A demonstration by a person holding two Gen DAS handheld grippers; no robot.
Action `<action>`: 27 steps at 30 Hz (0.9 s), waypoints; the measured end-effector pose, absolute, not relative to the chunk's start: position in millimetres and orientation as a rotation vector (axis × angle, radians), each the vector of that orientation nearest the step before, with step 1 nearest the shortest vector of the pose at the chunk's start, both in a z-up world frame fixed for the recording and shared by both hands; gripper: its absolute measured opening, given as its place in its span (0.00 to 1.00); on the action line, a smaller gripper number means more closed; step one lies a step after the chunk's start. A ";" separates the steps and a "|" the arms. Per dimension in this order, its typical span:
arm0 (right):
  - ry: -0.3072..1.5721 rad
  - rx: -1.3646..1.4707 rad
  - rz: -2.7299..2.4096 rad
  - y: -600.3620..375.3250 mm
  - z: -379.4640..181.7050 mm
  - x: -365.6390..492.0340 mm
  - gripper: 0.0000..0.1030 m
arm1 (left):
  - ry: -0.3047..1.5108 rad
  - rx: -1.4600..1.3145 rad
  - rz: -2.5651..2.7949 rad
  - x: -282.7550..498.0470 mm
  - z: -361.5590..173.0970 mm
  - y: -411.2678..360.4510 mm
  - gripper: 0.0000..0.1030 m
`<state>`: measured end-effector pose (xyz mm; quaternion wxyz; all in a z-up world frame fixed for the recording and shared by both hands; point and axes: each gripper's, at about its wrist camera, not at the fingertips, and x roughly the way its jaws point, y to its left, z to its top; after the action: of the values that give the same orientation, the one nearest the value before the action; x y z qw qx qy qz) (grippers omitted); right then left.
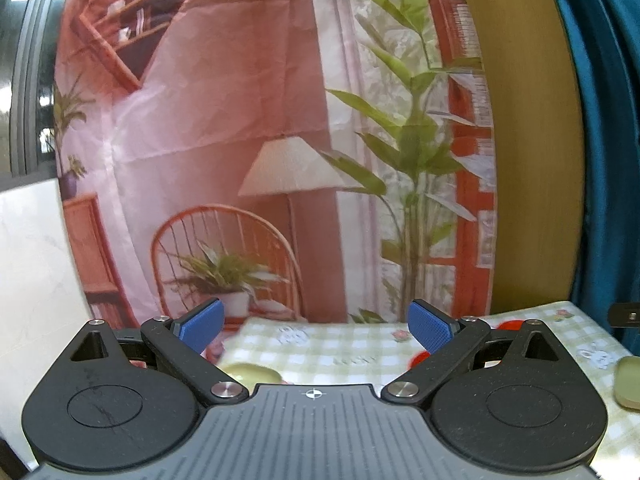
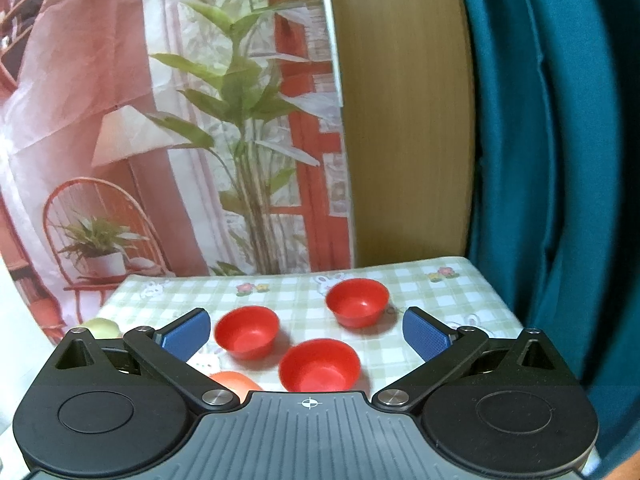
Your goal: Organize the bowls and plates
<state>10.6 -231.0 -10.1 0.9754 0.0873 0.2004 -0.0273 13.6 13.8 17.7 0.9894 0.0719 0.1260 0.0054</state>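
Bowls [image 2: 319,366], red, stand apart at lower centre; I think stacking starts now. Right gripper [image 2: 306,334] and left gripper [image 1: 316,326] are both spread, holding nothing.

Three small red bowls are sitting upright and empty on the green checked tablecloth [image 2: 420,292], apart from one another in a loose triangle: one at the far right [image 2: 357,303], one to its left [image 2: 247,332], one nearest [image 2: 319,365]. A fourth red piece [image 2: 232,383] is peeking out, mostly hidden. Pale green dishes are lying at the cloth's left edge [image 2: 102,327] and elsewhere [image 1: 628,380], both only partly showing.
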 end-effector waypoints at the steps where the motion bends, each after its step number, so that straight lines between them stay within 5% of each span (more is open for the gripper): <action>1: 0.399 0.170 -0.048 -228.0 -9.5 15.2 0.99 | 0.250 0.150 0.016 18.7 19.6 17.3 0.97; 14: 0.431 0.151 0.135 -155.3 -15.4 112.9 0.94 | 0.266 0.245 0.109 101.1 28.2 81.4 0.93; 27: 0.526 0.108 0.358 -38.3 -55.2 235.2 0.73 | 0.420 0.150 0.210 199.1 -31.3 196.7 0.81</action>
<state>235.2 -38.3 -55.2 0.9484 0.0529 0.2584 0.1759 199.1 196.7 -31.3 0.9698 0.0742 0.2079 0.1038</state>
